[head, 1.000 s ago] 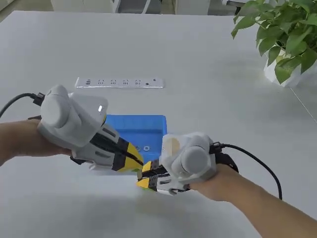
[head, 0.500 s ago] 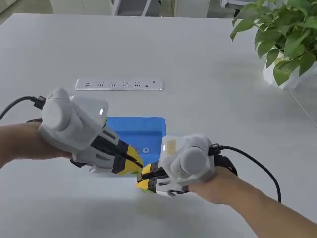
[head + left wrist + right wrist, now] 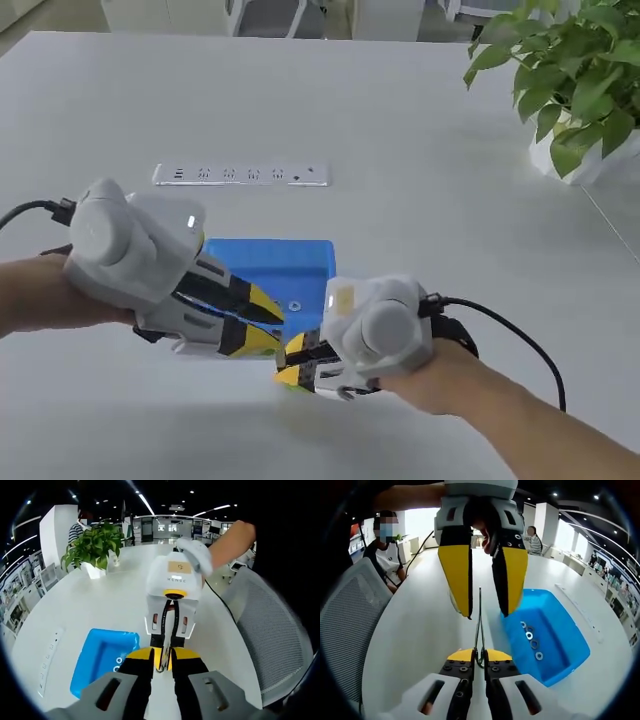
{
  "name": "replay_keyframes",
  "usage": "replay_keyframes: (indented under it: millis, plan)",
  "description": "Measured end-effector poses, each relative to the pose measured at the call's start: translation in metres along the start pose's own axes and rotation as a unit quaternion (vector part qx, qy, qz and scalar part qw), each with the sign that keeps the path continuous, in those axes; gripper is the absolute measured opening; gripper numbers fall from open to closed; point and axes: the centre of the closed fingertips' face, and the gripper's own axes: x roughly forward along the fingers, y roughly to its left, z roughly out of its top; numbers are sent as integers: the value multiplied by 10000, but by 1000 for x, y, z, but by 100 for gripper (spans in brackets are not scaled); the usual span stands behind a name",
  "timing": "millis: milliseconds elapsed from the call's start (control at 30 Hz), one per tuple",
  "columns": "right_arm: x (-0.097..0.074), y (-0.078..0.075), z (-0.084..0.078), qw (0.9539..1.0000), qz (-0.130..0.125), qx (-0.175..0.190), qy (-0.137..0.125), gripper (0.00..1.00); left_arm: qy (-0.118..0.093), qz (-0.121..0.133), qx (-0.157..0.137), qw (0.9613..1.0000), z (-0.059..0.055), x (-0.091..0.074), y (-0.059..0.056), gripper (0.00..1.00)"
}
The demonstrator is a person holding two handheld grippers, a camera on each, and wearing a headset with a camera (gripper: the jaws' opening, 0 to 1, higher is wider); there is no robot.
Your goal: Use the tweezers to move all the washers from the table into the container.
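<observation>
Metal tweezers [image 3: 479, 630] lengthwise toward left gripper [image 3: 484, 614]

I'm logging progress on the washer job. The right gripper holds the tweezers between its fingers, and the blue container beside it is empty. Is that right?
Not quite. The blue container is not empty: the right gripper view shows several washers lying in it. The rest stands: the right gripper holds the tweezers between its fingers.

On your white table [image 3: 420, 150], 1 power strip [image 3: 240, 174] lying flat ahead of you, 1 potted plant [image 3: 570, 80] at your far right, 1 grey mesh chair [image 3: 272, 630] beside the table
</observation>
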Motion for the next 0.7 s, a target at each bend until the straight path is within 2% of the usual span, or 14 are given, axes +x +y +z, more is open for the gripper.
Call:
replay_keyframes:
  millis: [233, 267, 300, 367, 433, 533, 633, 700]
  plan:
    - [0, 0, 0, 10000, 7, -21, 21, 8, -60, 181, -179, 9997, -4, -9, 0, 27]
    - [0, 1, 0, 10000, 15, -20, 22, 8, -67, 215, -296, 9993, -5, -10, 0, 28]
    - [0, 1, 0, 10000, 13, -28, 28, 8, -54, 238, -383, 9990, -7, -11, -1, 31]
    - [-1, 1, 0, 10000, 13, -13, 33, 8, -72, 283, -329, 9990, -10, -12, -3, 33]
    - [-1, 1, -1, 10000, 14, -14, 44, 8, -144, 331, -478, 9982, -12, -14, -6, 34]
    - [-3, 3, 0, 10000, 21, -29, 63, 8, -169, 411, -552, 9975, -18, -18, -11, 40]
    - [-6, 4, 0, 10000, 41, -40, 79, 8, -92, 545, -692, 9961, -27, -22, -12, 48]
    - [-10, 3, 3, 10000, 20, -31, 65, 8, -124, 615, -703, 9955, -30, -26, -12, 52]
